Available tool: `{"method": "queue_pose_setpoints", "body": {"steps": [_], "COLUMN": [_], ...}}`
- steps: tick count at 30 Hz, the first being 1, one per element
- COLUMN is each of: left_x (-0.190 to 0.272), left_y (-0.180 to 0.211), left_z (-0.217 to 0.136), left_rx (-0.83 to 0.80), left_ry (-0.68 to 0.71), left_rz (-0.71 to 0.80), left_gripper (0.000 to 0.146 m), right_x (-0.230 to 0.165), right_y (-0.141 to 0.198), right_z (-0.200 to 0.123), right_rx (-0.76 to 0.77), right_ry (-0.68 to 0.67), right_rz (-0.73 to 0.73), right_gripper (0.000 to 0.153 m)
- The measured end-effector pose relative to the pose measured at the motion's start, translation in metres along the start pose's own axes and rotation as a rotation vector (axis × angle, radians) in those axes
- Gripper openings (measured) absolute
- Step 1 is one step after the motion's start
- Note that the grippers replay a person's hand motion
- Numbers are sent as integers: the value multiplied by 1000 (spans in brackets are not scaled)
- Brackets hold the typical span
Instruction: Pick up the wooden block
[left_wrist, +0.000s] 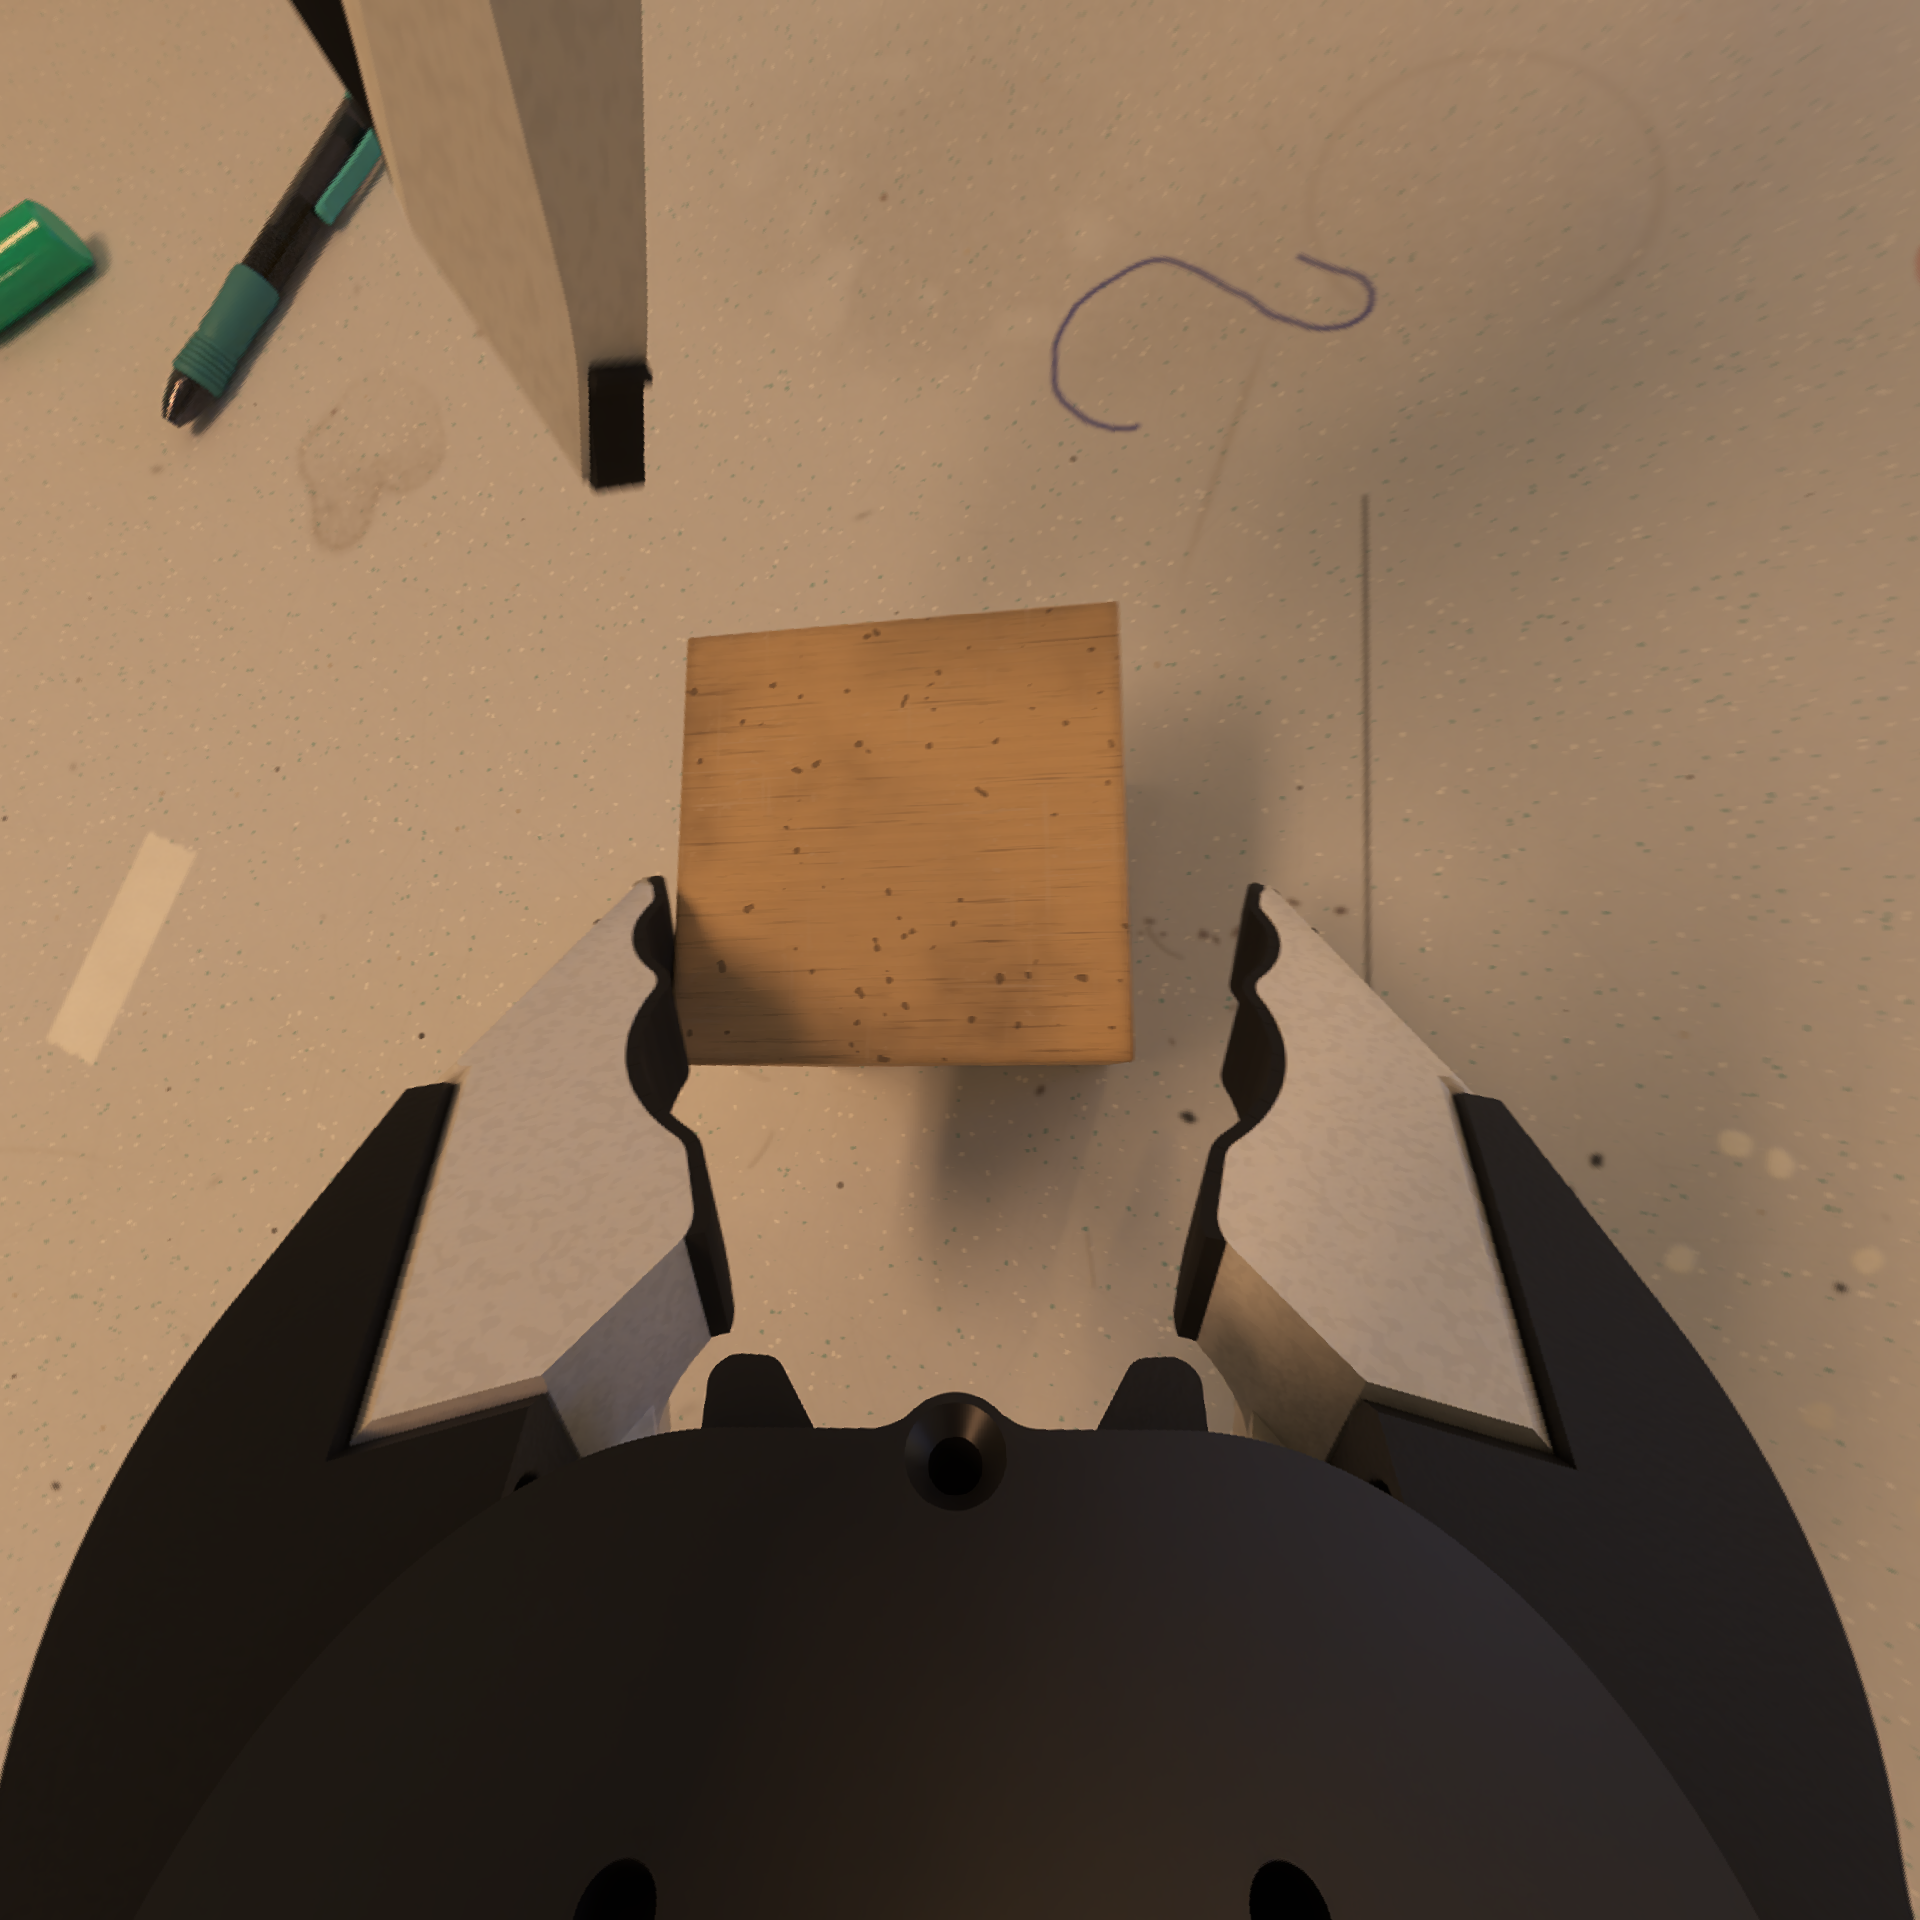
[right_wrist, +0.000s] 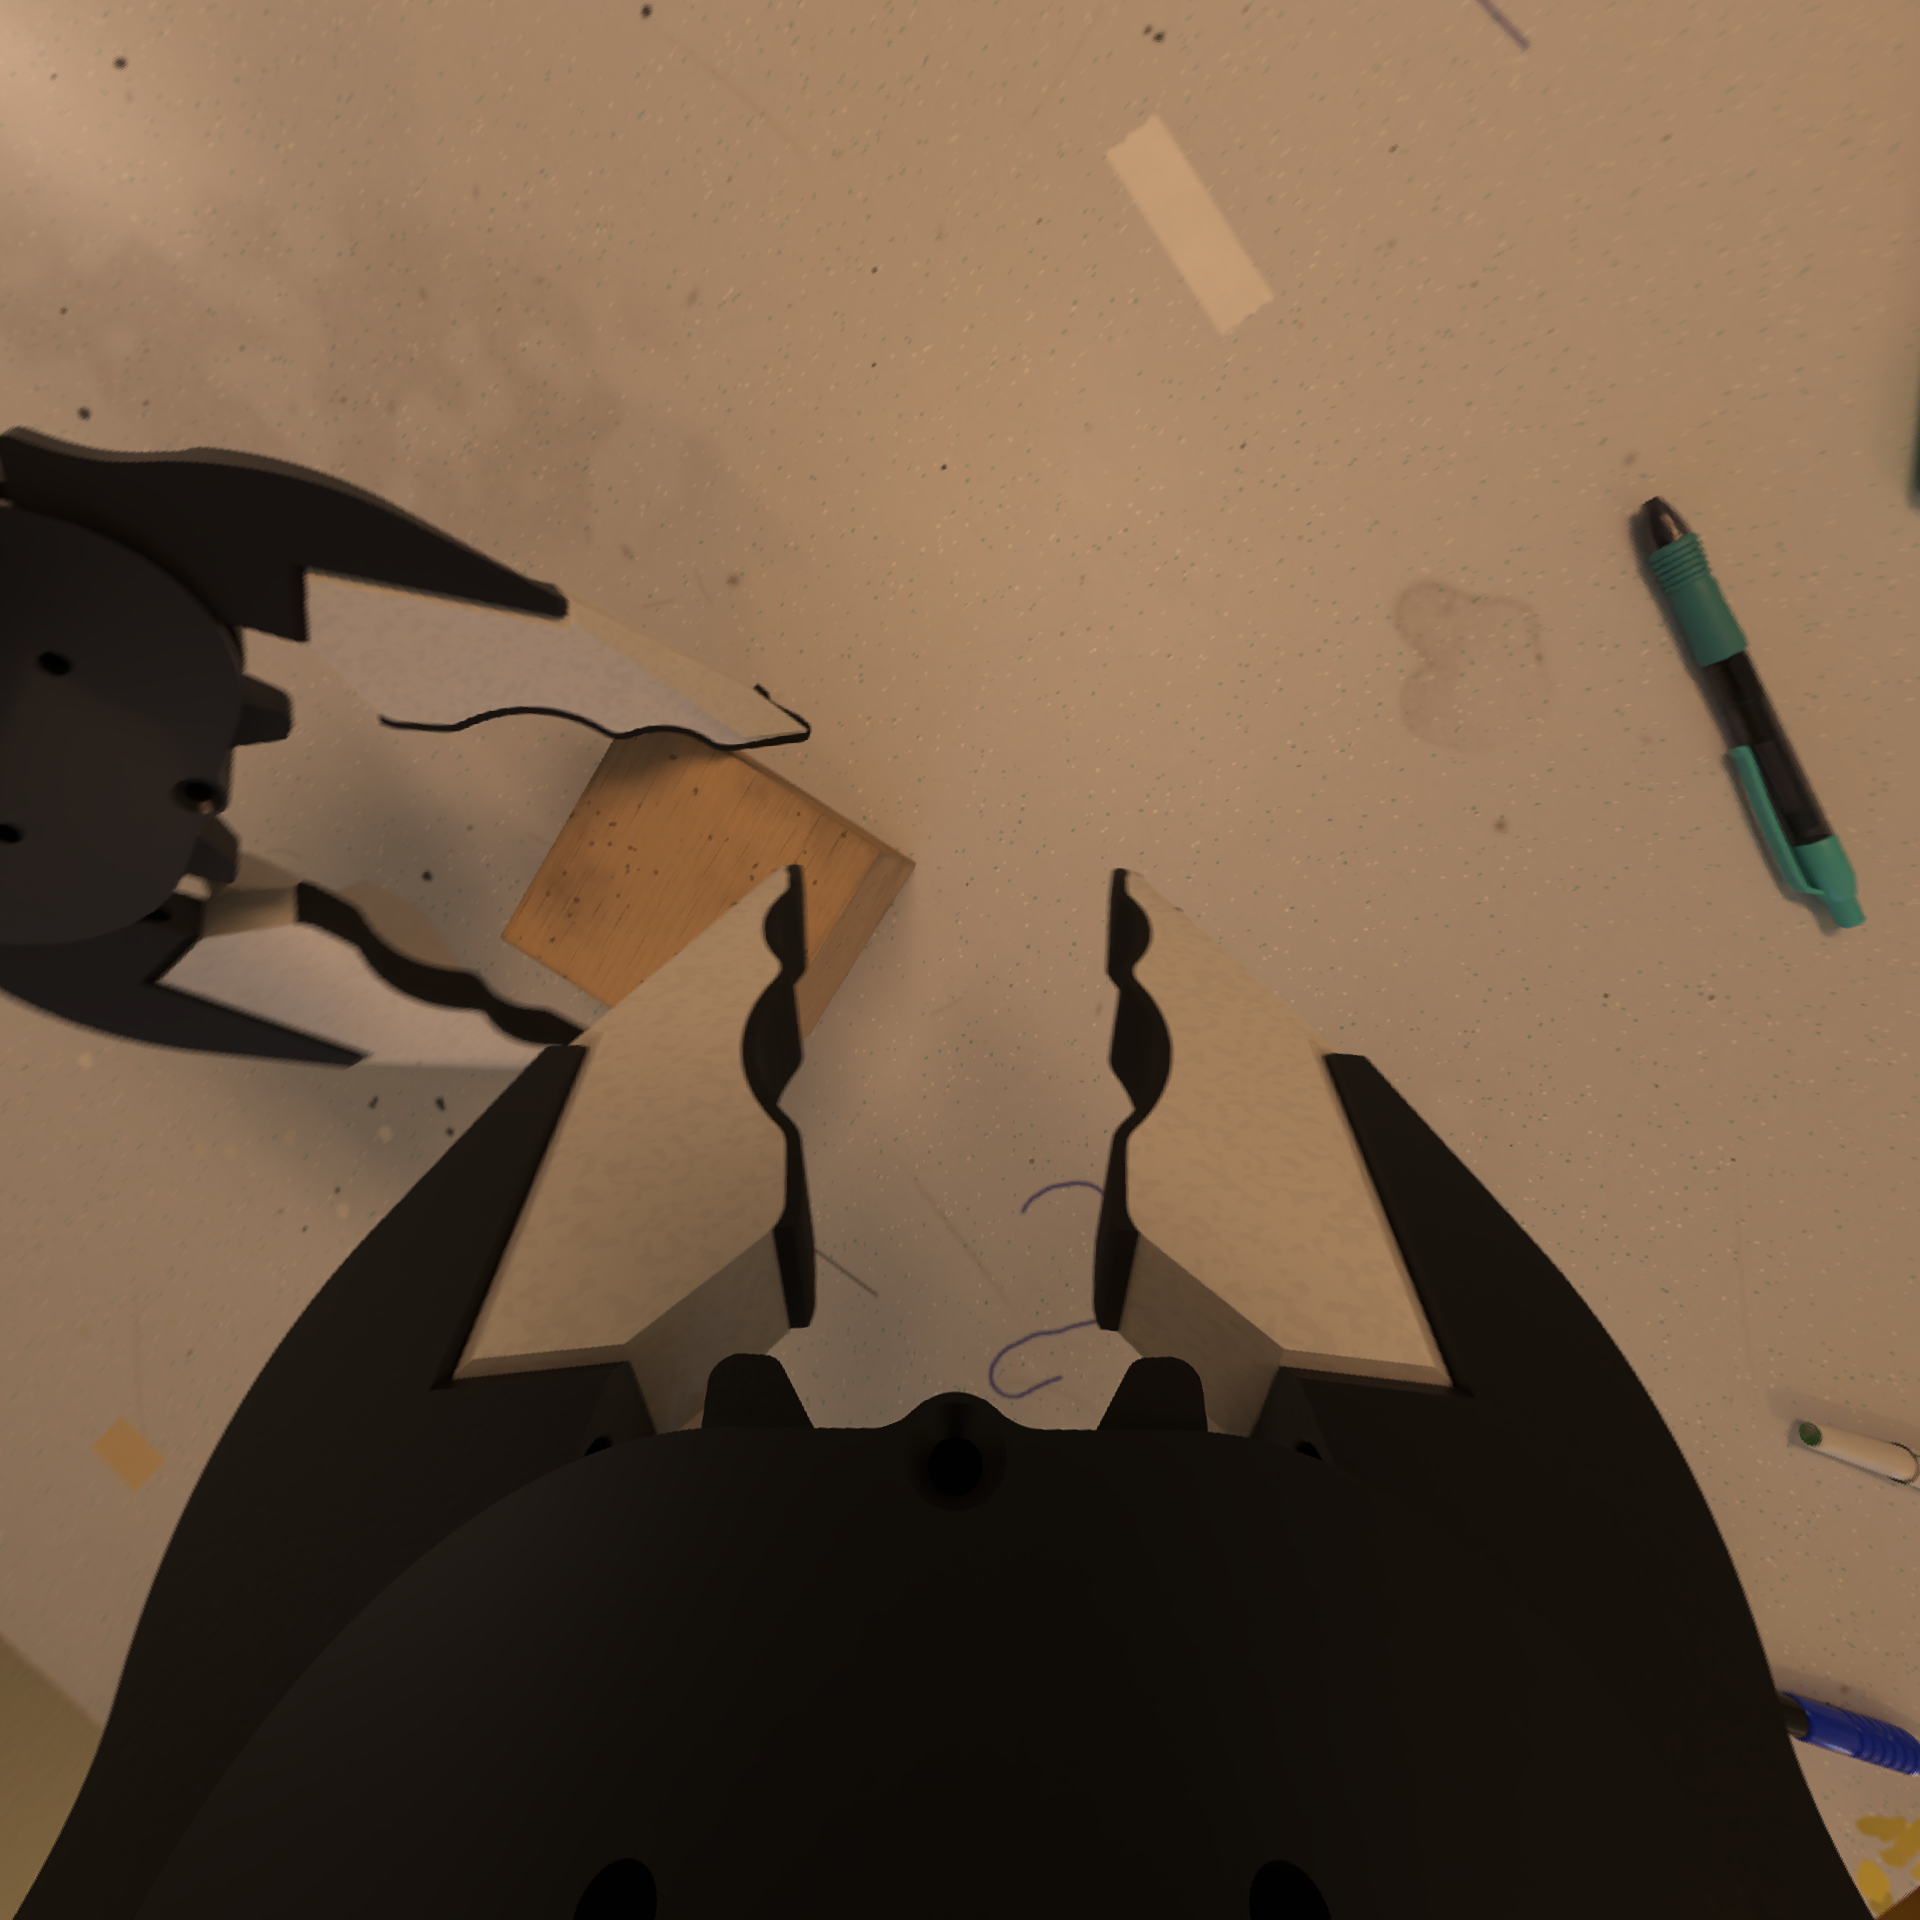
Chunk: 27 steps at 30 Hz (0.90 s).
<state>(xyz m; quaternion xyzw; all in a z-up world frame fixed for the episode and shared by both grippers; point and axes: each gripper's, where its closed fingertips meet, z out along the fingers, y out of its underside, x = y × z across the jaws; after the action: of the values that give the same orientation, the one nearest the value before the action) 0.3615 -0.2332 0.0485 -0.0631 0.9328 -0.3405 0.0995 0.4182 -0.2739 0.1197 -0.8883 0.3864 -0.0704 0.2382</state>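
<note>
- Surface: beige speckled table (left_wrist: 1558, 727), marked with dark specks, a faint stain (left_wrist: 364, 468), a blue scribble (left_wrist: 1195, 332) and a thin straight pencil line (left_wrist: 1366, 727).
- Block (left_wrist: 904, 831): wooden cube, lying flat on the table, light brown with small dark flecks. Right wrist view shows it (right_wrist: 686, 873) turned corner-on, partly hidden by the right gripper's near finger.
- Left gripper (left_wrist: 954, 914): jaws spread wide, straddling the near part of the block. One pad (left_wrist: 655, 987) lies at the block's edge, touching or just beside it; the opposite pad (left_wrist: 1252, 987) stands clear, with a gap of table visible between it and the block. No squeeze on the block.
- Same gripper seen from the right wrist view (right_wrist: 675, 883): one finger along the block's far side, the other near its opposite side.
- Right gripper (right_wrist: 954, 904): jaws spread, nothing between them but bare table and part of the scribble (right_wrist: 1039, 1351). It sits just beside the block. One of its fingers shows at the top of the left wrist view (left_wrist: 520, 208).
- Clutter: green-and-black pen (left_wrist: 270, 260) well apart from the block; green item (left_wrist: 36, 265) at the frame edge; strip of pale tape (left_wrist: 120, 945).
- Right wrist view only: white marker (right_wrist: 1860, 1449), blue pen (right_wrist: 1860, 1745), small tan square (right_wrist: 127, 1452).
</note>
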Motion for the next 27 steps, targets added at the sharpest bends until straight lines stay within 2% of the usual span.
{"method": "queue_pose_setpoints", "body": {"steps": [2,4,8,12,18,19,23,27], "left_x": [-4,-5,-6,-7,-7,-7,-7,-7], "left_y": [1,0,0,-1,1,1,1,1], "left_z": [2,1,1,1,2,2,3,3], "left_rx": [1,20,39,40,25,23,14,19], "left_ry": [-14,0,-5,-11,-8,-8,-11,-7], "left_rz": [1,-21,-18,-19,-22,-22,-18,-20], "left_gripper": [98,95,91,91,92,92,92,92], "right_x": [0,4,20,25,12,13,18,23], "right_y": [2,4,10,17,17,17,22,26], "right_z": [-1,-3,-5,-6,-11,-11,-9,-10], "right_rx": [-21,-35,-69,-107,-89,-84,-71,-51], "right_ry": [-17,-12,-2,-80,-291,-315,-434,-497], "right_rz": [-5,-5,35,109,184,204,327,385], "right_gripper": [45,42,48,52,19,18,31,29]}}
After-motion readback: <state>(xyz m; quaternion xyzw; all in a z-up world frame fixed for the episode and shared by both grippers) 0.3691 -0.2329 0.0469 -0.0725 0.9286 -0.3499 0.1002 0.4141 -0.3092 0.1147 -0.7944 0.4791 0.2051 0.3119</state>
